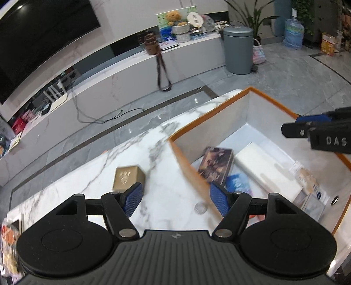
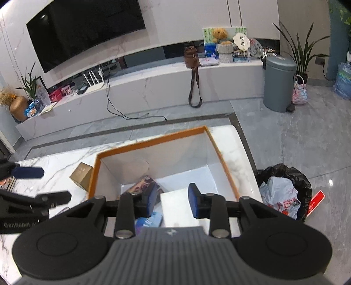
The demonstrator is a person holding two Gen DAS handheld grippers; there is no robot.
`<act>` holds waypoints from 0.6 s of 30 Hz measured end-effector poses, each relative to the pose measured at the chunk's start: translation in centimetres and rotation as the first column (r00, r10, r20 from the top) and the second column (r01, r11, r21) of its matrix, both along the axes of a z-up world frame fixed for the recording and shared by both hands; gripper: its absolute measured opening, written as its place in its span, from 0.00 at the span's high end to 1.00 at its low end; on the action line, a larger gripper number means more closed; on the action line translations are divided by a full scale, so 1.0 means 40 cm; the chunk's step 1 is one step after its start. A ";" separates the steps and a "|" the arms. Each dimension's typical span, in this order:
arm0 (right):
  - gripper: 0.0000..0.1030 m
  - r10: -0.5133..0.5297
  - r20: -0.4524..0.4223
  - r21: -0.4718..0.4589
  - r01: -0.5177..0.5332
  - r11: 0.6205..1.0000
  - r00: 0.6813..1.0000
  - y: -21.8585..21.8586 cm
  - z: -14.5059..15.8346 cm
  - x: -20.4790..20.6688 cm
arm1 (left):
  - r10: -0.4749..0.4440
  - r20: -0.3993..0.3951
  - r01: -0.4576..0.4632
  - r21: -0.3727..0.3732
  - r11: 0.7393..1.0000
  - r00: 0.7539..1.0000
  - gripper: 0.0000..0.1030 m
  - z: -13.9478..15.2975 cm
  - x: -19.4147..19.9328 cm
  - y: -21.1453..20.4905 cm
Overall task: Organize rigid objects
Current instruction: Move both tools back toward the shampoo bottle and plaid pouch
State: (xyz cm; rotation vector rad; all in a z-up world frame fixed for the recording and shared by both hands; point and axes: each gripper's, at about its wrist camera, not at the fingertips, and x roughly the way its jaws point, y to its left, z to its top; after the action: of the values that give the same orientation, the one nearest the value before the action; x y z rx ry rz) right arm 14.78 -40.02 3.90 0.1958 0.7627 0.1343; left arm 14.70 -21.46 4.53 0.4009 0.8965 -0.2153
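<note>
Both views are evenly lit by soft indoor light, fairly dim and cool, with no hard shadows. Small white glints sit on the floor (image 1: 195, 99) just beyond the table (image 1: 166, 175), and one more on the floor (image 2: 330, 181) right of the bin bag (image 2: 283, 190). A ceiling lamp shows as a small glare spot on the TV (image 2: 42, 16). Fisheye distortion bows the TV and the bench (image 2: 153, 87) below it, and the corners fall to black. The left view is smeared by motion blur, worst on the box (image 1: 186, 162) rim and its contents; the right view is sharper, with slight blur on its box (image 2: 153, 140) rim.
</note>
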 end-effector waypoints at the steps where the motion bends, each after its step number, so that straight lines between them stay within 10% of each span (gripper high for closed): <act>1: 0.69 0.005 0.010 -0.005 -0.004 1.000 1.000 0.009 0.003 -0.004 | 0.008 0.001 -0.008 -0.007 1.000 1.000 0.20 -0.002 -0.009 0.014; 18: 0.65 0.211 0.062 -0.129 -0.202 0.971 0.975 0.192 0.006 -0.142 | 0.099 0.032 -0.098 -0.042 0.994 0.995 0.20 -0.027 -0.211 0.266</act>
State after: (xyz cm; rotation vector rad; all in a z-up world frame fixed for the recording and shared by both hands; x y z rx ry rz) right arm 9.08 -32.35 4.15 -0.0059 0.7129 0.2907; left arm 6.27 -10.83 3.44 0.3209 0.8749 -0.1355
